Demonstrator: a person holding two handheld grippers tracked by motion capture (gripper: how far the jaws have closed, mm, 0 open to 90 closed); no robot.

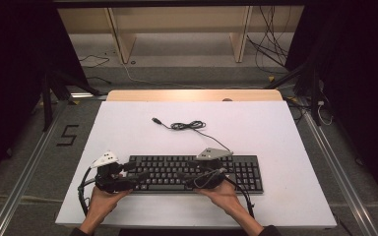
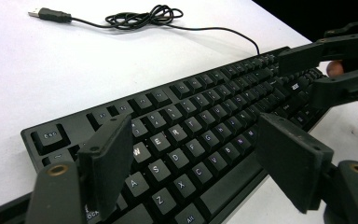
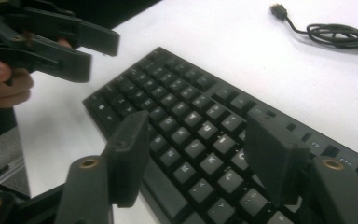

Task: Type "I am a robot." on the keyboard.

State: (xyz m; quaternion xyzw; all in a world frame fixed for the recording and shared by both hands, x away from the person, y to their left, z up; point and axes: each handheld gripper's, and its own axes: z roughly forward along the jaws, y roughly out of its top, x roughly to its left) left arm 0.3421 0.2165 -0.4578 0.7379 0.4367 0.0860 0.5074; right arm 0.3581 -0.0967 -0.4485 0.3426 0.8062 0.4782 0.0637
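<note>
Keyboard (image 1: 197, 173) lies flat at 6 o'clock on white surface (image 1: 128, 128), cable (image 1: 189, 126) loose at 12 (unplugged). My left hand-held gripper (image 1: 128, 169) hovers over its left end, jaws apart, empty. My right hand-held gripper (image 1: 210, 176) over middle, jaws apart, nothing gripped. Placing looks done; withdrawal left.

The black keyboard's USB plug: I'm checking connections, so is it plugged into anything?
No, the black USB plug lies loose on the white table, its cable coiled behind the black keyboard.
</note>
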